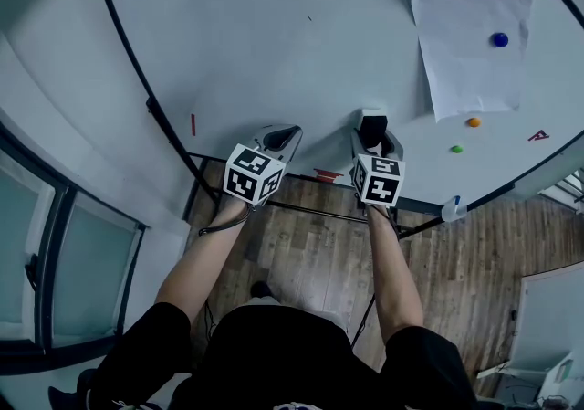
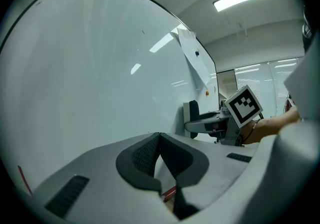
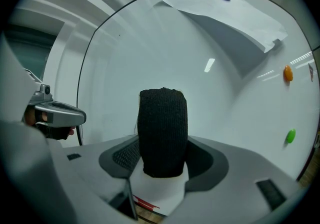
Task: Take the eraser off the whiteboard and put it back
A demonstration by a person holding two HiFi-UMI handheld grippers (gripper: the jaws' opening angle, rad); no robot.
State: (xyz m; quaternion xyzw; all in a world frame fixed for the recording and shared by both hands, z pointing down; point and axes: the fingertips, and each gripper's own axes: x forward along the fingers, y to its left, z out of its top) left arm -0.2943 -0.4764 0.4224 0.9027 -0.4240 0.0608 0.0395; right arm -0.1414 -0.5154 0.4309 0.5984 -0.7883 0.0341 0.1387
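Gripping the eraser (image 3: 162, 133) between its fingers (image 3: 122, 157), the right gripper (image 1: 372, 139) is holding it close against the whiteboard (image 1: 274, 34) while the left gripper (image 2: 159, 138) is idling closed and empty, so the next move is probably seating it flat, then releasing.

One whiteboard (image 1: 274, 34), one eraser (image 3: 162, 138), one paper sheet (image 1: 465, 52), three round magnets (image 1: 499, 39) (image 1: 474, 122) (image 1: 456, 149), two tools (image 1: 290, 134) (image 1: 374, 136).

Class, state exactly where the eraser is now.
In the right gripper view, the eraser is clamped in the right tool, close to the whiteboard, below-left of the paper sheet.
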